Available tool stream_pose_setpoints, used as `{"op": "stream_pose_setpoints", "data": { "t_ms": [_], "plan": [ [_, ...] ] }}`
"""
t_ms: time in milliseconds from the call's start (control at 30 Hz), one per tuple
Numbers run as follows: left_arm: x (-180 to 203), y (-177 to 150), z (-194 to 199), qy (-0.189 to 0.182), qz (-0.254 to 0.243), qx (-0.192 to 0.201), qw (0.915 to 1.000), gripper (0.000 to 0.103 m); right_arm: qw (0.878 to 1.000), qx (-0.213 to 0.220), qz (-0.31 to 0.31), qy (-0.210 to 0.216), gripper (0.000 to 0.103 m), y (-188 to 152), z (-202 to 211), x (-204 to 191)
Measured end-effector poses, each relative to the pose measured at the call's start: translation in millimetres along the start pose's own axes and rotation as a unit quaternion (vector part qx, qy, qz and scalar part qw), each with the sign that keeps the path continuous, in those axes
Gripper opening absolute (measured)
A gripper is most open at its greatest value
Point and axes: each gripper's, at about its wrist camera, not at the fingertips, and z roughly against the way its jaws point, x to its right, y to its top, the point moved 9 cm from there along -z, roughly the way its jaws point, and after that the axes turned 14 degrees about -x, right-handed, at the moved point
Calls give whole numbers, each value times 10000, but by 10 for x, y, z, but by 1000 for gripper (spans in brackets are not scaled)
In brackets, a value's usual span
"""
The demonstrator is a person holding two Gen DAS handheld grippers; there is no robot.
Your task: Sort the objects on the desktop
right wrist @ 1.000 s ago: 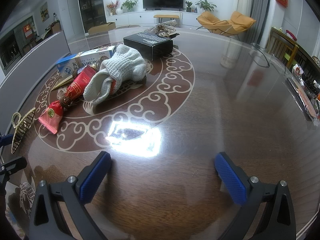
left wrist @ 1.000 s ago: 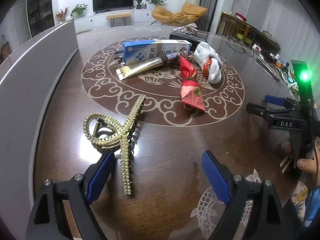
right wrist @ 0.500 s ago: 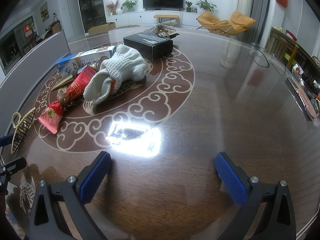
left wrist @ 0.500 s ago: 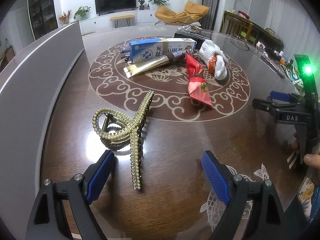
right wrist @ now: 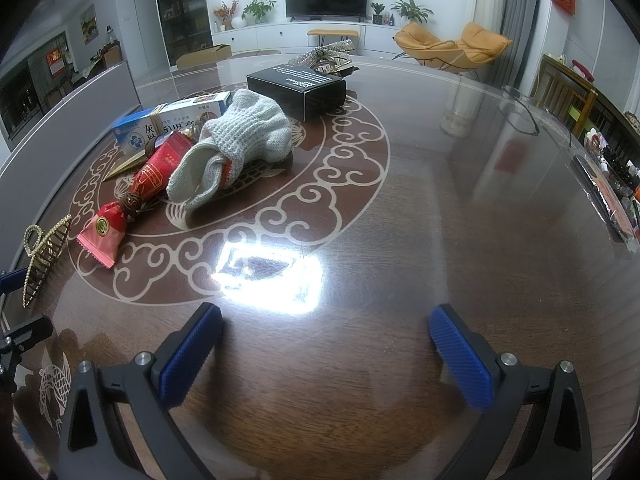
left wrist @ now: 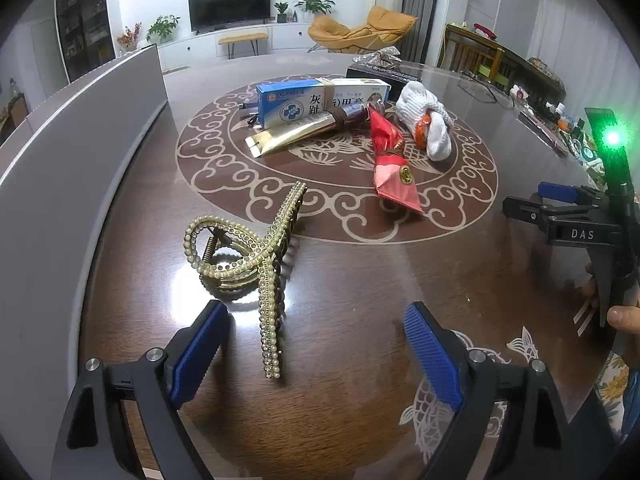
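A gold, pearl-studded hair claw [left wrist: 248, 256] lies on the dark wooden table [left wrist: 360, 280]. Its long tail reaches in between the fingers of my left gripper [left wrist: 316, 340], near the left pad. That gripper is open and touches nothing. Farther back lie a blue-and-white medicine box [left wrist: 304, 104], a gold tube [left wrist: 296, 134], a red candy-shaped packet [left wrist: 390, 168], a white knitted glove [left wrist: 428, 120] and a black box [right wrist: 300, 88]. My right gripper [right wrist: 324, 344] hovers open over bare table, and it also shows at the right edge [left wrist: 560, 208]. The claw [right wrist: 44, 256] sits far to its left.
A grey curved panel [left wrist: 80, 160] runs along the table's left side. A silvery glittering item [right wrist: 328, 54] lies behind the black box. Glasses [right wrist: 520, 112] and small clutter [right wrist: 608, 184] sit toward the right rim. A person's thumb [left wrist: 624, 316] holds the right gripper.
The left wrist view has shifted very slightly. Nothing on the table has moved, and both grippers stay open.
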Motion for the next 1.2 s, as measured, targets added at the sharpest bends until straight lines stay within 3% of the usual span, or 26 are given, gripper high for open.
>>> {"op": "stream_pose_setpoints", "data": {
  "t_ms": [1200],
  "plan": [
    [-115, -67, 0, 35, 109, -40, 9999, 94, 10000, 0, -1, -1, 103, -1, 1, 3]
  ]
}}
